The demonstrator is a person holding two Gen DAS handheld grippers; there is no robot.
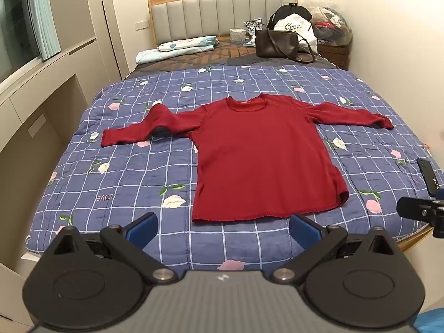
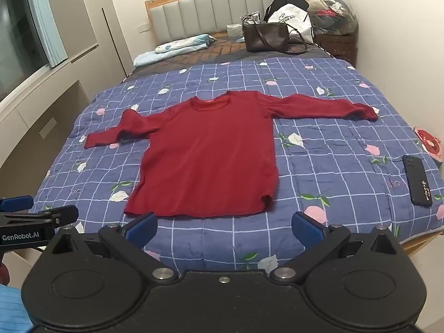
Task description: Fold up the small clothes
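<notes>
Left gripper (image 1: pixel 222 229) jaws spread wide, empty, above the quilt (image 1: pixel 125 172) just short of the hem; right gripper (image 2: pixel 223 229) likewise wide and empty. Red top (image 1: pixel 258 161) at 12 o'clock of both, flat, front up, sleeves out toward 9 and 3, left sleeve (image 1: pixel 144 127) humped. No fold made yet; all folding remains. Phone (image 2: pixel 417 181) at 2 o'clock, bag (image 2: pixel 266 37) far beyond

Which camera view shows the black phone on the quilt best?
The right wrist view: the whole phone lies in plain sight on the quilt, right of the red shirt. In the left wrist view only its top end shows at the frame's right edge, partly behind the other tool.
</notes>
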